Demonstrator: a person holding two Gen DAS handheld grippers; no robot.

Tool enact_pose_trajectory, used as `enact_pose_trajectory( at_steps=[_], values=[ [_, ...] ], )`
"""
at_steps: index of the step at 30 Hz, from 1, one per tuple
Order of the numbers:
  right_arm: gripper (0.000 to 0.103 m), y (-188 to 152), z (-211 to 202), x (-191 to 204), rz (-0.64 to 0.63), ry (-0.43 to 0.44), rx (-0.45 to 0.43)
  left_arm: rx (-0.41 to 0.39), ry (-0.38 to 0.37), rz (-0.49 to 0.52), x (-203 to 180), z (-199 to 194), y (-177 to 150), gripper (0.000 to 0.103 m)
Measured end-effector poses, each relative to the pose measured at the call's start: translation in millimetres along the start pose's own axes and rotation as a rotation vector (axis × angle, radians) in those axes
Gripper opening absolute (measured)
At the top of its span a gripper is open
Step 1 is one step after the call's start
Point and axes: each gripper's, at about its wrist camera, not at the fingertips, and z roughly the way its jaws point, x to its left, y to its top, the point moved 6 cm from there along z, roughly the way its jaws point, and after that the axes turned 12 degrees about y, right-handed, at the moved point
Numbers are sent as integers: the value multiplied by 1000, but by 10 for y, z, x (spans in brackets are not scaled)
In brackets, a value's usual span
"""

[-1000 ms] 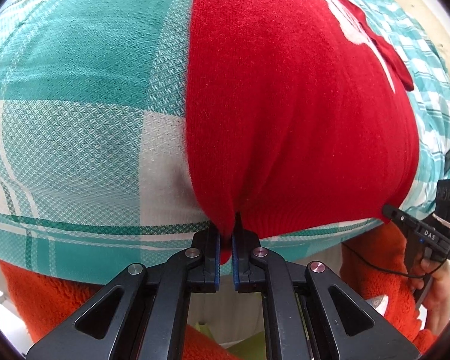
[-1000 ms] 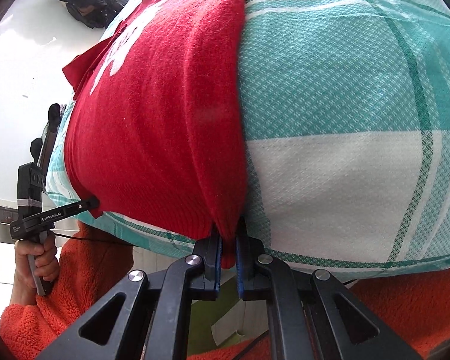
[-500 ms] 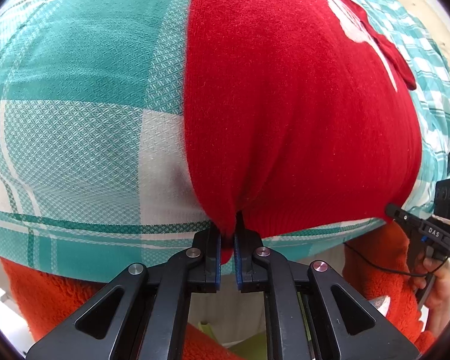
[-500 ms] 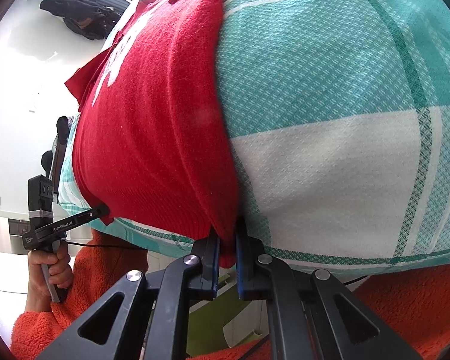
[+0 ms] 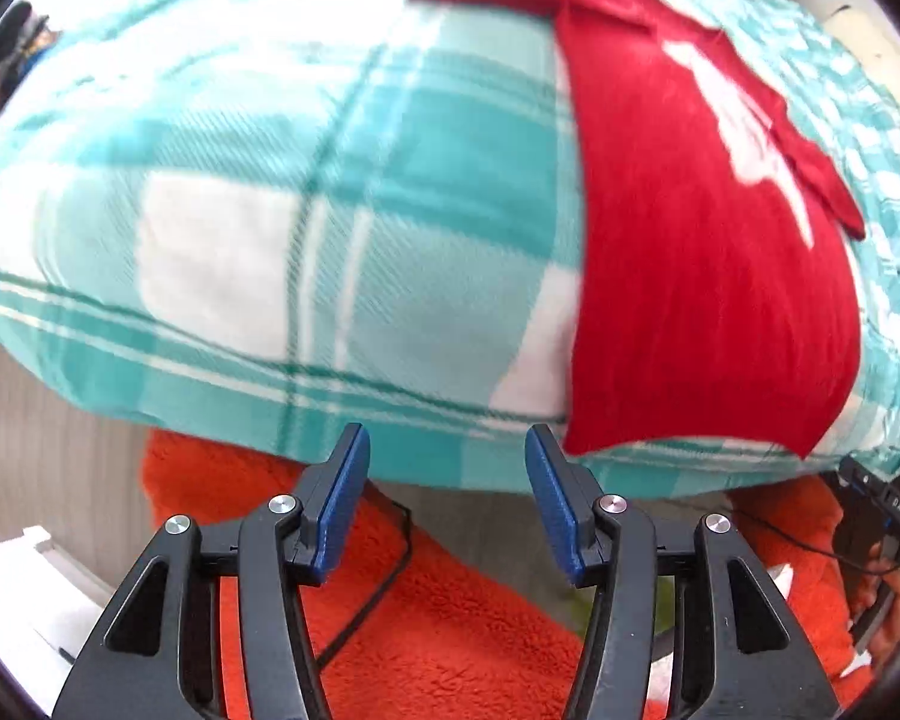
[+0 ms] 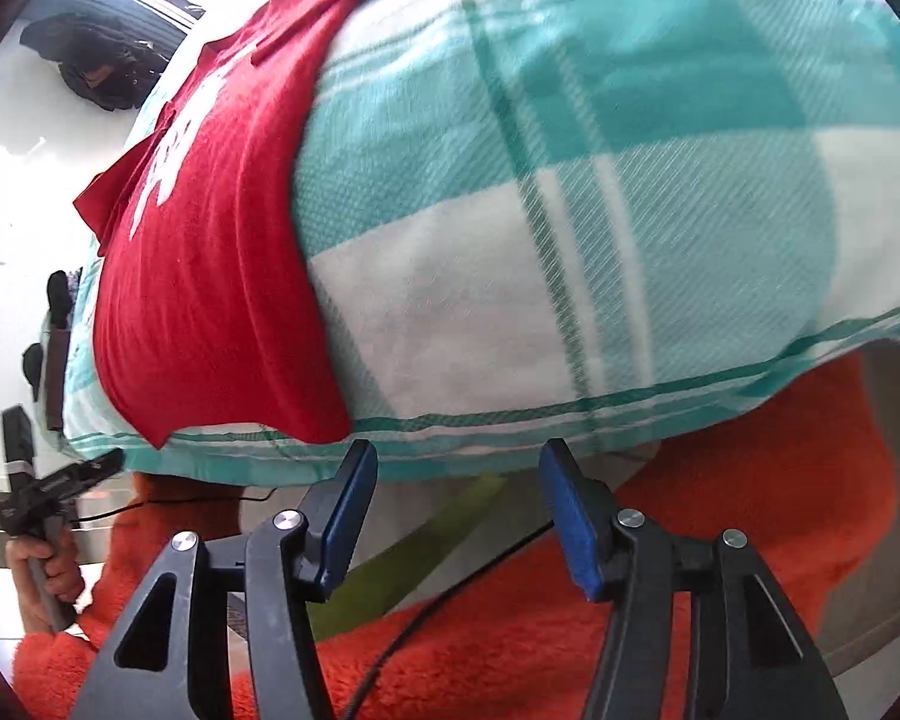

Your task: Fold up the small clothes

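On the desk (image 5: 168, 312), under a teal-and-white checked cloth (image 5: 390, 138), the red shirt (image 5: 702, 276) lies flat, white print up, its hem at the near edge. Left gripper (image 5: 444, 462): jaws have just been opening, now wide, nothing between the blue fingers (image 5: 345, 498); shirt's hem corner just beside the right-hand finger, apart from it. Right gripper (image 6: 459, 468): jaws likewise just opened, wide and empty, clear of the shirt (image 6: 210, 276). Orange fleece sleeve (image 6: 570, 630) below both grippers.
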Motion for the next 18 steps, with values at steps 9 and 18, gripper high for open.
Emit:
enact_pose_trajectory(
  at_steps=[9, 18],
  values=[
    [57, 772, -317, 1252, -469, 24, -304, -350, -144, 195, -1131, -421, 627, 78],
    [39, 890, 566, 947, -461, 41, -204, -306, 35, 298, -1093, 247, 522, 79]
  ],
)
